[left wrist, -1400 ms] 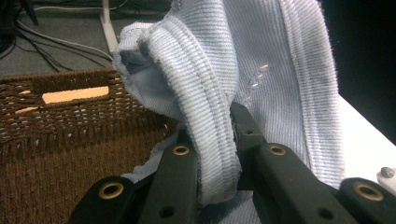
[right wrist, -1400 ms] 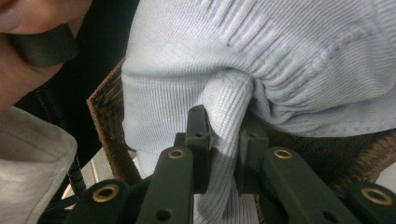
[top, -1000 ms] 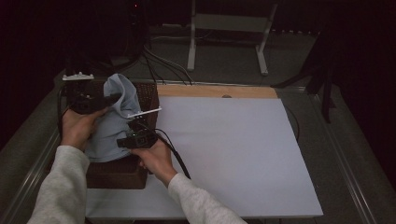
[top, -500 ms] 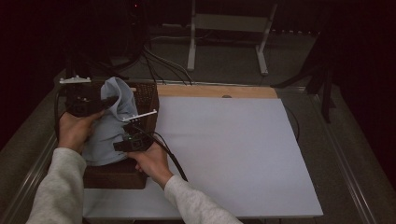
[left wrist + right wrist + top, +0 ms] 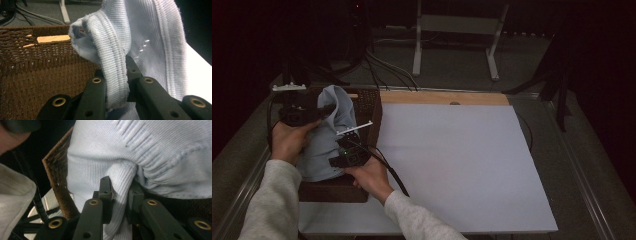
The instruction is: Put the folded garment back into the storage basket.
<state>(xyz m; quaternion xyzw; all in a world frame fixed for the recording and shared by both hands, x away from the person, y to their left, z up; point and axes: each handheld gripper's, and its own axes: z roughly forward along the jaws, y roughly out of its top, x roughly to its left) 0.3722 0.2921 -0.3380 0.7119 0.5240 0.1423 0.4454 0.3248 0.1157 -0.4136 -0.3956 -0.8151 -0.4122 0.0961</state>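
Observation:
A pale blue ribbed knit garment [image 5: 324,142] hangs bunched over a dark brown woven basket [image 5: 374,112] at the table's left. My left gripper [image 5: 324,109] is shut on a thick hemmed fold of the garment [image 5: 112,75] near its top, above the basket's far end. Lower down, my right gripper [image 5: 343,147] is shut on another pinch of the same cloth [image 5: 120,195]. The basket wall [image 5: 37,82] stands behind the fabric in the left gripper view, and its rim [image 5: 58,185] shows in the right gripper view. The basket's inside is hidden by the cloth.
A large white board [image 5: 452,165] covers the table to the right of the basket, with a strip of bare wood [image 5: 442,97] at its far edge. Cables [image 5: 382,65] and a white metal stand [image 5: 452,45] lie on the floor beyond. The surroundings are dark.
Both hands have shifted only slightly; the garment sits a little lower and more gathered between the grippers than a second ago. Both grips hold.

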